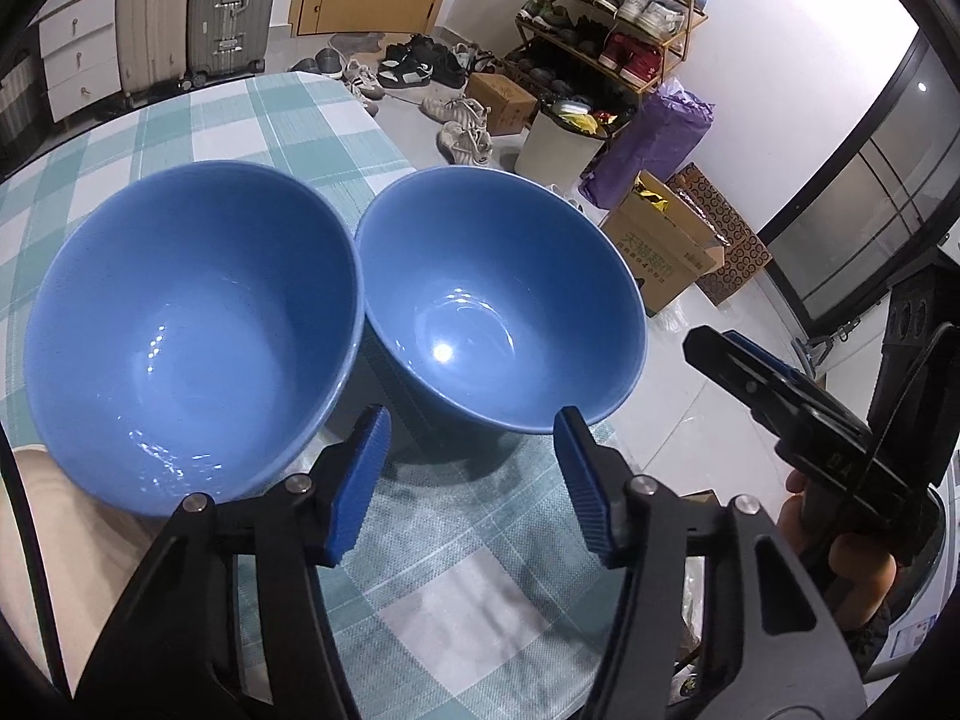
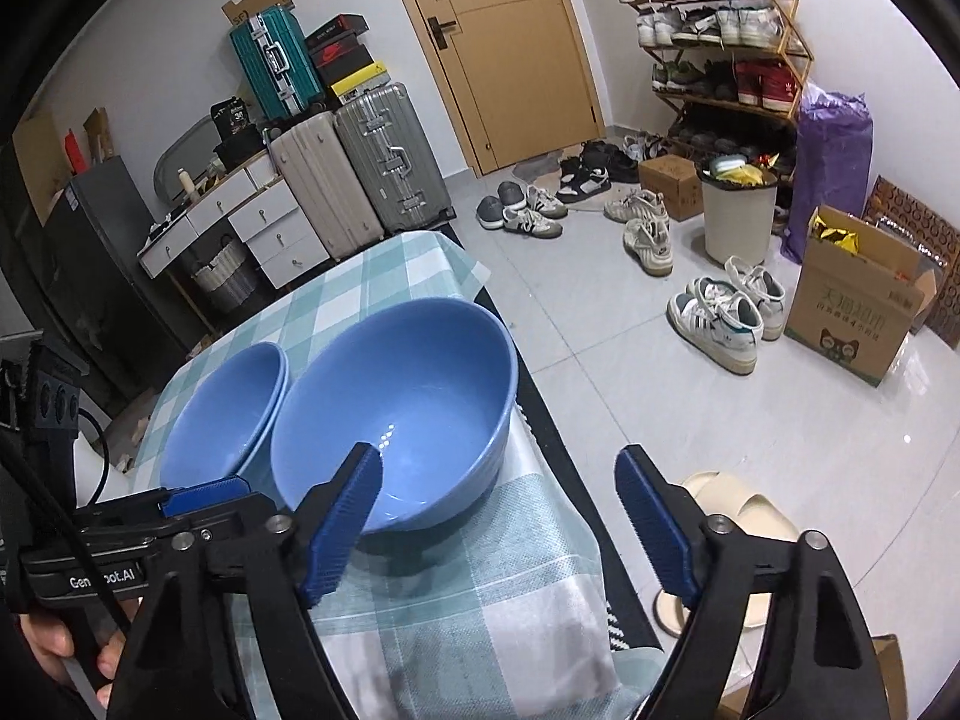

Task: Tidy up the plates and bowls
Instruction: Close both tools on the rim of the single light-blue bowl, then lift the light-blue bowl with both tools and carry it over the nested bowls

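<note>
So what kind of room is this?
Probably a home's entryway: a shoe rack full of sneakers, suitcases by the door, and a checked-cloth table with blue bowls.

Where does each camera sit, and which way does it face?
Left wrist: on the left tongs, facing down at two blue bowls on the checked tablecloth; right tongs and a hand show.
Right wrist: on the right tongs, over the table edge; left tongs show.
Shared: bowls, shoe rack, door.

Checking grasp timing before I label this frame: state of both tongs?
Left tongs: open, holding nothing, just short of the right blue bowl.
Right tongs: open, holding nothing.
</note>
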The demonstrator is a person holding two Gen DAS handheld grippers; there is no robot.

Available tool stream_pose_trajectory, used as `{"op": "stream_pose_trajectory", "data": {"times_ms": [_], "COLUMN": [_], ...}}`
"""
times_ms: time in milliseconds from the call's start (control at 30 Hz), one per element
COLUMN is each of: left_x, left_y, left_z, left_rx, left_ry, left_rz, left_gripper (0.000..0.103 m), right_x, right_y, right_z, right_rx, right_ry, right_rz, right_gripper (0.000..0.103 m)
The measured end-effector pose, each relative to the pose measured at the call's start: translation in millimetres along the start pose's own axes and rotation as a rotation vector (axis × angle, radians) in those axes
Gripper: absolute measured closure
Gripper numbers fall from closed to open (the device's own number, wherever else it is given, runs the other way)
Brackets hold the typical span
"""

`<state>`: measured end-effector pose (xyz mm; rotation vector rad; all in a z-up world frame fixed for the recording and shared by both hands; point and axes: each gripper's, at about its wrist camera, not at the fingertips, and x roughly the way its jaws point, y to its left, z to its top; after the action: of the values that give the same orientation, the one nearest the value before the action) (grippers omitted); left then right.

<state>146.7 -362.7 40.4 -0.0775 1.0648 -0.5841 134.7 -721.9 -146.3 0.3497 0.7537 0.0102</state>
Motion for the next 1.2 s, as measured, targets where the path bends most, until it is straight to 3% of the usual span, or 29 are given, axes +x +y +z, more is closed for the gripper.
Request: {"op": "stream_pose_trajectory", "data": {"times_ms": [133,367,433,500,600,867,1200], "left_x": [11,23,24,26,28,32,33], "left_y": [1,8,7,7,8,8,6], "left_z": [3,10,11,12,13,12,11], "left_rx": [-0.01,-0.024,-0.025,-0.023,-0.022,-0.025,-0.001], "left_ry": [0.009,0.021,0.02,0.021,0.022,0.017,0.002], "left_rz": [-0.001,-0.005,-0.005,-0.007,-0.01,-0.016,0.0], "left_gripper": [0.051,0.055,0.056,0.057,0.059,0.069,0.071], "right_x": [14,42,49,55,62,69,65], "right_y": [-3,-3,-2,0,2,8,1], "right_z": [3,8,10,10,11,13,10], "right_rx": [0.017,0.012,0.007,0.006,0.005,-0.02,-0.016], "right_ry": [0.022,0.053,0.06,0.061,0.067,0.043,0.036], "right_rz": [0.007,0.015,0.008,0.006,-0.005,-0.015,-0.019], "right_gripper": [0.034,0.043,0.052,0.053,0.067,0.085,0.086]}}
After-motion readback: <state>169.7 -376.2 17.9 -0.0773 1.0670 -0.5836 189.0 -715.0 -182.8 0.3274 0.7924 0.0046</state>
